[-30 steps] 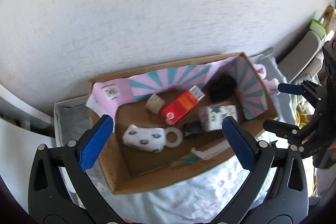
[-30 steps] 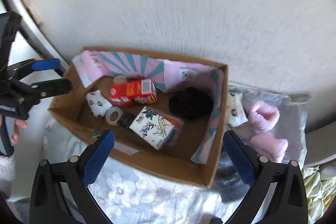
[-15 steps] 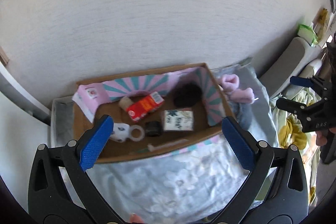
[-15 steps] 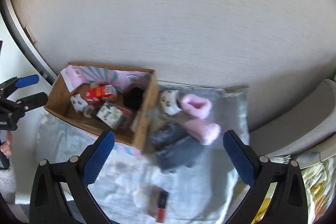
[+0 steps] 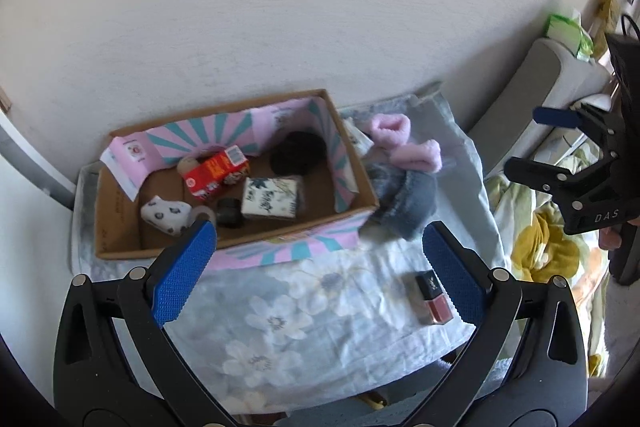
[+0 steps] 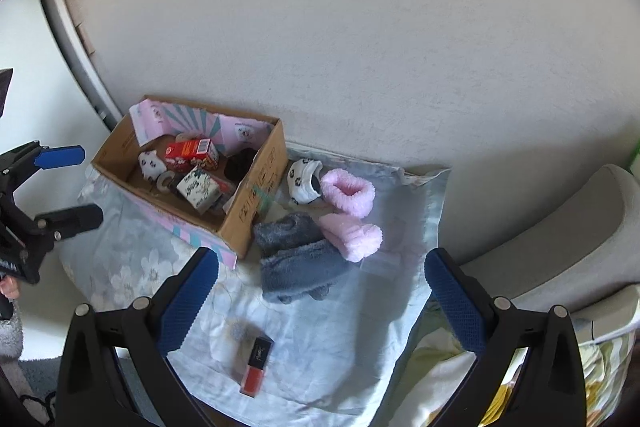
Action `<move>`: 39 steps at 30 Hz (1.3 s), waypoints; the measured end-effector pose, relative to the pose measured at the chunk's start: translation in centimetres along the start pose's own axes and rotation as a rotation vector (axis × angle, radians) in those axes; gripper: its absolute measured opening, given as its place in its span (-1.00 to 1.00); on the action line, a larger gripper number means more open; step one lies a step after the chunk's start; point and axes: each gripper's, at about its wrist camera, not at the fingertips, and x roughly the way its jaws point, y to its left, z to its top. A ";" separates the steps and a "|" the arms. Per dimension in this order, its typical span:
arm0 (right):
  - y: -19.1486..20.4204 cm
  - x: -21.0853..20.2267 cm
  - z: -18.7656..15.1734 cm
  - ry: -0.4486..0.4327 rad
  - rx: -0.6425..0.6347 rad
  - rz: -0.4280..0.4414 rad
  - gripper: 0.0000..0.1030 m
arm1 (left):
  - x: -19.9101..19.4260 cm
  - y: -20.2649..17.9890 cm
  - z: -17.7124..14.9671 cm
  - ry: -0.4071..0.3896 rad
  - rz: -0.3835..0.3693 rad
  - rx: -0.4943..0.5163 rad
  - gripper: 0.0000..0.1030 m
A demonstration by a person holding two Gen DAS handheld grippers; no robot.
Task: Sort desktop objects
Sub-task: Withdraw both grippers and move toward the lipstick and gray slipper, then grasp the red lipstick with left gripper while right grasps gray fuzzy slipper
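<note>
A cardboard box (image 5: 360,183) (image 6: 260,187) with pink and teal lining stands on a floral cloth (image 5: 288,307) by the wall. Inside lie a red carton (image 5: 216,173) (image 6: 188,151), a patterned tissue pack (image 5: 272,197) (image 6: 198,189), a spotted sock (image 5: 164,215), a tape roll (image 5: 202,215) and a black bundle (image 5: 298,157). Right of the box are pink fluffy socks (image 6: 348,191), grey fluffy socks (image 6: 296,259) and a spotted sock (image 6: 304,179). A lipstick (image 5: 432,299) (image 6: 256,363) lies near the cloth's front. My left gripper (image 5: 316,275) and right gripper (image 6: 320,303) hover open, both holding nothing.
A white wall (image 6: 360,47) rises behind the box. A grey cushion (image 6: 560,227) and yellow-green bedding (image 5: 548,247) lie to the right. The other hand-held gripper shows at each view's edge (image 5: 580,171) (image 6: 40,195). A green pack (image 5: 564,27) sits at the far right.
Both grippers have pulled back and up from the box. The socks and lipstick on the cloth have come into view. Both stay open.
</note>
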 end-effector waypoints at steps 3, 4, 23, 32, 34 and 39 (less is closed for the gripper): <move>-0.2 0.6 -0.5 0.013 -0.022 0.010 0.99 | 0.7 -1.9 -1.1 0.012 -0.004 -0.011 1.00; -0.3 0.9 -0.7 0.017 -0.025 0.015 0.99 | 1.2 -2.5 -1.7 0.021 -0.007 -0.019 1.00; -0.8 13.3 -6.5 0.131 -0.124 0.190 0.94 | 11.4 -12.0 -14.0 0.093 0.026 -0.124 0.93; -1.0 15.0 -6.8 0.064 -0.128 0.251 0.94 | 13.9 -15.4 -15.8 0.007 0.063 -0.112 0.77; -0.7 15.3 -6.7 0.055 -0.144 0.251 0.94 | 14.2 -15.6 -16.0 -0.001 0.067 -0.118 0.71; 0.1 16.4 -6.1 0.040 -0.176 0.258 0.85 | 14.6 -15.4 -16.7 -0.031 0.067 -0.133 0.37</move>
